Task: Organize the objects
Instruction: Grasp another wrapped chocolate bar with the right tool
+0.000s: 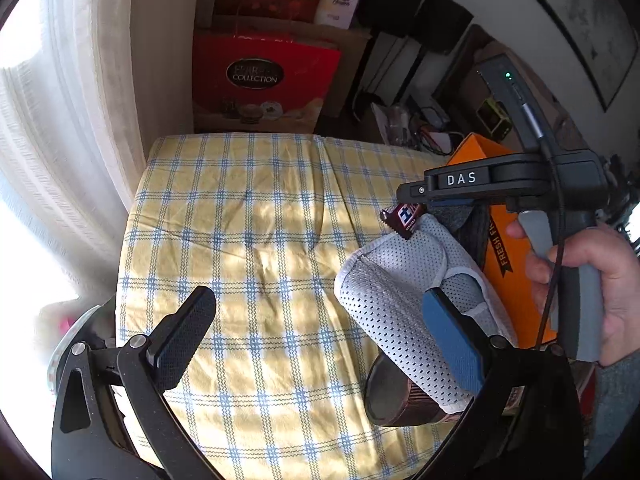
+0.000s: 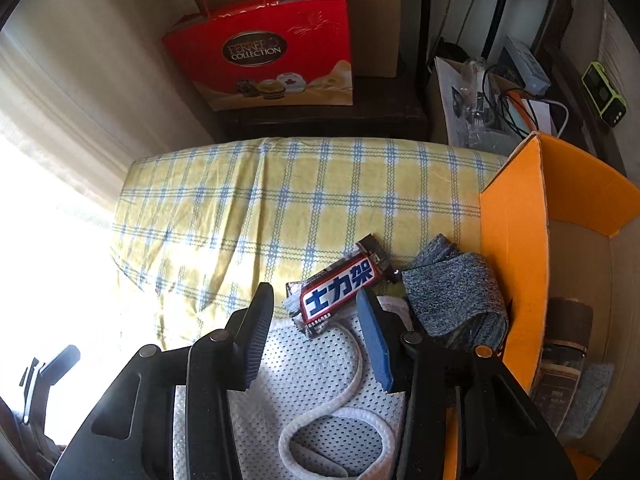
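Observation:
A Snickers bar (image 2: 340, 288) lies across the toe of a white mesh slipper (image 2: 312, 392) on the yellow checked cloth (image 2: 304, 208). A grey sock (image 2: 452, 296) lies beside it, against the orange cardboard box (image 2: 516, 240). My right gripper (image 2: 316, 312) is open, its fingers either side of the bar's near end, just above the slipper. In the left wrist view my left gripper (image 1: 320, 332) is open and empty over the cloth, left of the slipper (image 1: 400, 300). The bar (image 1: 404, 218) shows under the right gripper (image 1: 412, 196).
A dark jar (image 2: 564, 352) and a grey cloth (image 2: 592, 396) lie inside the box. A red Ferrero gift bag (image 2: 272, 52) stands behind the table. Cables and clutter (image 2: 492, 100) lie at the back right. A curtain (image 1: 68, 128) hangs at the left.

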Action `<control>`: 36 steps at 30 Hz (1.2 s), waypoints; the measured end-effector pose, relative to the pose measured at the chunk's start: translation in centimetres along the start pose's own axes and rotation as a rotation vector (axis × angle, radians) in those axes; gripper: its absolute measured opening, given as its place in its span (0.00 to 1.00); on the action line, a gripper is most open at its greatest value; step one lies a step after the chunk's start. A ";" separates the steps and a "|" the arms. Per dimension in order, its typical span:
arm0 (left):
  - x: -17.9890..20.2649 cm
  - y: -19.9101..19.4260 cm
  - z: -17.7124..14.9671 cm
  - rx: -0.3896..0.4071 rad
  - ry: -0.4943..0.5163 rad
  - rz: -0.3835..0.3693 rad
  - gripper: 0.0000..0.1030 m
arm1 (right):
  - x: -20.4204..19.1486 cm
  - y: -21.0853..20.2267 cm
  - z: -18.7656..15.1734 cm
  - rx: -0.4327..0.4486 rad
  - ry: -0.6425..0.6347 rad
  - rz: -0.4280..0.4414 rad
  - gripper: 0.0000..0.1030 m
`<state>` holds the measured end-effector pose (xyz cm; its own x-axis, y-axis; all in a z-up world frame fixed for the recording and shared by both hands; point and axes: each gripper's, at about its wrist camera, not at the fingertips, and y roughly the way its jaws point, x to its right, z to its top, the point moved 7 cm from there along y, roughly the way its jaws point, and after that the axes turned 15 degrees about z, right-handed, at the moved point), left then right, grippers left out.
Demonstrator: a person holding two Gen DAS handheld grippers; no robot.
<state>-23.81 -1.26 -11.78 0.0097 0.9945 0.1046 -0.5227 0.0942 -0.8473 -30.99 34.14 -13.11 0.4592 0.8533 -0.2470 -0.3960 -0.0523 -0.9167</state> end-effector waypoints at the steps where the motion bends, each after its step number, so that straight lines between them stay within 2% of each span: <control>1: 0.0 0.0 0.0 0.002 -0.001 -0.004 1.00 | 0.3 0.5 0.0 -0.011 0.015 -0.005 0.44; 7: 0.0 0.3 -0.3 -0.001 -0.007 -0.018 1.00 | 1.6 2.3 0.4 -0.040 0.095 -0.018 0.43; 12: -0.1 0.2 -0.7 -0.005 -0.018 -0.033 1.00 | 2.1 2.6 1.1 -0.038 0.097 -0.072 0.43; 14: -0.1 -0.1 -0.9 0.000 -0.016 -0.037 1.00 | 2.4 2.7 1.1 -0.044 0.097 -0.103 0.45; 15: -0.1 -0.3 -1.0 0.002 -0.013 -0.039 1.00 | 2.6 2.8 1.0 -0.049 0.099 -0.118 0.49; 21: 0.7 -1.5 -2.4 0.014 0.007 -0.077 1.00 | 2.7 2.9 0.6 -0.057 0.104 -0.122 0.52; 22: 0.8 -1.6 -2.6 0.012 0.011 -0.081 1.00 | 2.5 3.1 0.4 -0.068 0.102 -0.110 0.52; 24: 1.0 -1.6 -3.0 0.006 0.013 -0.086 1.00 | 1.6 3.5 0.2 -0.066 0.072 -0.072 0.40; 26: 1.1 -1.5 -3.3 0.001 0.011 -0.093 1.00 | 0.9 3.9 0.0 -0.068 0.036 -0.067 0.37; 29: 1.2 -1.5 -3.6 -0.009 0.012 -0.099 1.00 | 0.7 4.2 -0.1 -0.061 0.015 -0.087 0.35; 36: 2.2 -2.5 -4.7 0.003 0.024 -0.136 1.00 | -0.2 2.6 0.0 -0.027 -0.015 -0.056 0.30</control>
<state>-18.47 0.88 -11.87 0.1012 0.9733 0.2060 -0.5177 0.2283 -0.8245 -32.11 33.85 -15.44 0.4679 0.8629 -0.1910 -0.3482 -0.0186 -0.9372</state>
